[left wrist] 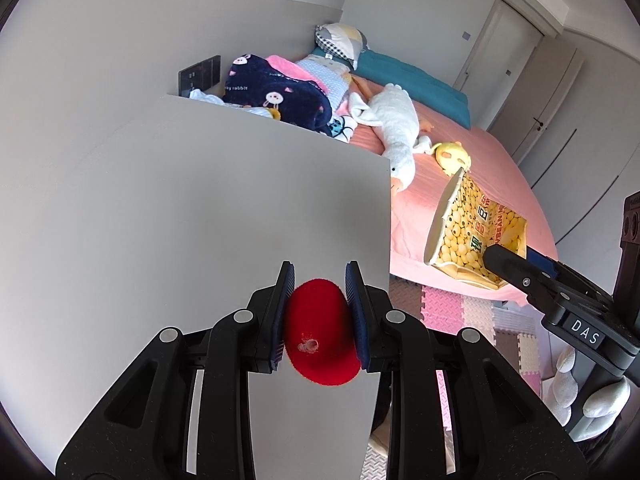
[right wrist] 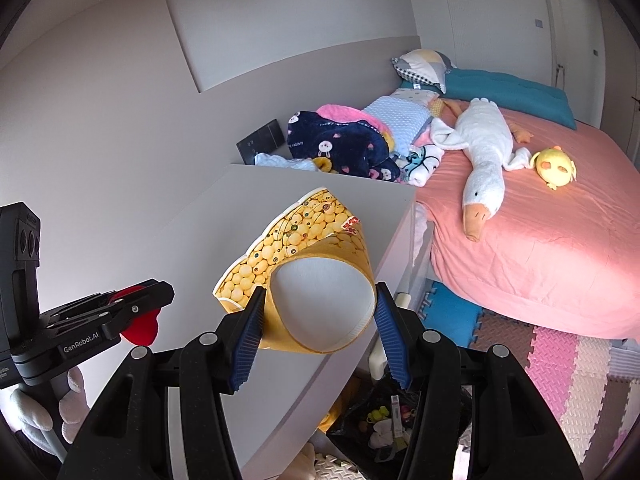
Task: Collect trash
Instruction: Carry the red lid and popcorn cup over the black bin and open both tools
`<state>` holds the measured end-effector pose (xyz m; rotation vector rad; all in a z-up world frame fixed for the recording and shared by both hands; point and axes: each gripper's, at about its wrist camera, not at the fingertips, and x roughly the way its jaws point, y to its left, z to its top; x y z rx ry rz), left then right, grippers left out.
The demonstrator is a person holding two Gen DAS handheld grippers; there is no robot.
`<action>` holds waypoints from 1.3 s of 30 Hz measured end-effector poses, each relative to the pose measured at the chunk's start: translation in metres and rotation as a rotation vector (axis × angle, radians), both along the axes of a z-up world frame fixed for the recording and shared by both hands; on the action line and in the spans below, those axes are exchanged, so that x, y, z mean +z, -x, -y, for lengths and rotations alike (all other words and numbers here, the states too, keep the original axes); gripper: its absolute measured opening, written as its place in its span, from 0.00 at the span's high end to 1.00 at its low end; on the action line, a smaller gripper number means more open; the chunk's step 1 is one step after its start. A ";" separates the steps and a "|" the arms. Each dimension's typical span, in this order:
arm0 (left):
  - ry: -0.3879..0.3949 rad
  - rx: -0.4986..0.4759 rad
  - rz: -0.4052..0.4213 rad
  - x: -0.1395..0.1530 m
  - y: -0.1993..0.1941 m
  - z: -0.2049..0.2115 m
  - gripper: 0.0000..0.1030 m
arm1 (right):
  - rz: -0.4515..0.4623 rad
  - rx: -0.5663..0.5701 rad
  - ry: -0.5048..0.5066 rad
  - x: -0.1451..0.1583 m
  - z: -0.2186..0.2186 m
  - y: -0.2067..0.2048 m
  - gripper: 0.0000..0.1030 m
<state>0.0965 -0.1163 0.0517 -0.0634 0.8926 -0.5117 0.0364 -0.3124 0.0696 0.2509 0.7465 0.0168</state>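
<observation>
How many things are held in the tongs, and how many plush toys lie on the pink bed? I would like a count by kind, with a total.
Held trash pieces: 2 (red round piece, yellow paper cup)
Plush toys: 2 (white goose, yellow chick)
Total: 4

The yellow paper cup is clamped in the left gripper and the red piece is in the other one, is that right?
Not quite: the yellow paper cup is clamped in the right gripper, as the right wrist view shows. The red piece sits between the jaws of the left gripper, per the left wrist view.
</observation>
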 end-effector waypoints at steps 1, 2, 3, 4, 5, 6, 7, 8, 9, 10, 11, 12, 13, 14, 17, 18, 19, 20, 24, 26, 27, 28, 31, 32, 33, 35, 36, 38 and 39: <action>0.001 -0.005 0.000 0.000 0.002 0.003 0.74 | 0.002 -0.006 -0.001 0.000 0.003 0.003 0.47; 0.002 -0.011 -0.002 -0.001 0.002 0.006 0.74 | 0.003 -0.011 -0.001 0.000 0.005 0.007 0.47; 0.003 -0.017 -0.004 -0.002 0.003 0.009 0.74 | 0.003 -0.016 0.000 0.001 0.007 0.010 0.47; 0.005 -0.023 -0.007 -0.002 0.005 0.012 0.74 | 0.004 -0.022 0.001 0.001 0.010 0.013 0.47; 0.005 -0.031 -0.009 -0.003 0.007 0.015 0.74 | 0.005 -0.028 0.002 0.001 0.012 0.016 0.47; 0.003 -0.040 -0.011 -0.004 0.009 0.019 0.74 | 0.006 -0.035 0.002 0.001 0.015 0.019 0.47; 0.001 -0.047 -0.011 -0.004 0.011 0.023 0.74 | 0.006 -0.042 0.002 0.001 0.018 0.022 0.47; 0.000 -0.054 -0.011 -0.005 0.013 0.027 0.74 | 0.008 -0.047 0.001 0.001 0.020 0.026 0.47; 0.001 -0.061 -0.012 -0.006 0.015 0.031 0.74 | 0.009 -0.053 0.002 0.001 0.023 0.029 0.47; 0.000 -0.070 -0.012 -0.006 0.018 0.035 0.74 | 0.010 -0.060 0.002 0.001 0.026 0.032 0.47; -0.001 -0.077 -0.011 -0.007 0.020 0.038 0.74 | 0.010 -0.066 0.001 0.001 0.029 0.036 0.47; -0.003 -0.085 -0.012 -0.007 0.022 0.042 0.74 | 0.010 -0.073 0.002 0.001 0.032 0.039 0.47; -0.003 -0.091 -0.013 -0.008 0.024 0.045 0.74 | 0.009 -0.080 0.004 0.000 0.035 0.041 0.47; -0.003 -0.098 -0.014 -0.009 0.025 0.048 0.74 | 0.008 -0.087 0.006 0.000 0.038 0.044 0.47; -0.004 -0.117 -0.016 -0.011 0.031 0.058 0.74 | 0.005 -0.106 0.011 -0.002 0.045 0.051 0.47; -0.005 -0.123 -0.015 -0.012 0.032 0.061 0.74 | 0.003 -0.112 0.012 -0.003 0.048 0.054 0.47; -0.006 -0.130 -0.016 -0.012 0.034 0.064 0.74 | 0.001 -0.118 0.013 -0.004 0.051 0.056 0.47; -0.006 -0.137 -0.016 -0.013 0.035 0.067 0.74 | 0.001 -0.123 0.013 -0.004 0.054 0.058 0.47; -0.010 -0.167 -0.015 -0.015 0.042 0.082 0.74 | 0.000 -0.151 0.023 -0.006 0.065 0.068 0.47; -0.014 -0.183 -0.016 -0.016 0.045 0.089 0.74 | 0.001 -0.169 0.030 -0.007 0.072 0.074 0.47; -0.016 -0.191 -0.015 -0.016 0.046 0.093 0.74 | 0.001 -0.178 0.030 -0.007 0.076 0.076 0.47; -0.017 -0.199 -0.016 -0.017 0.048 0.097 0.74 | 0.002 -0.189 0.029 -0.007 0.080 0.079 0.47; -0.022 -0.222 -0.017 -0.018 0.053 0.107 0.74 | 0.004 -0.223 0.033 -0.007 0.091 0.087 0.47; -0.023 -0.230 -0.016 -0.019 0.055 0.111 0.74 | 0.004 -0.234 0.036 -0.007 0.095 0.089 0.47; -0.024 -0.238 -0.015 -0.019 0.057 0.114 0.74 | 0.003 -0.244 0.038 -0.007 0.099 0.091 0.47; -0.024 -0.254 -0.016 -0.019 0.059 0.121 0.74 | 0.001 -0.262 0.037 -0.008 0.106 0.095 0.47; -0.024 -0.262 -0.017 -0.020 0.060 0.124 0.74 | 0.000 -0.271 0.036 -0.008 0.109 0.097 0.47; -0.023 -0.281 -0.022 -0.021 0.063 0.132 0.74 | -0.001 -0.287 0.031 -0.009 0.115 0.100 0.47; -0.026 -0.290 -0.021 -0.021 0.064 0.136 0.74 | -0.002 -0.295 0.030 -0.010 0.118 0.101 0.47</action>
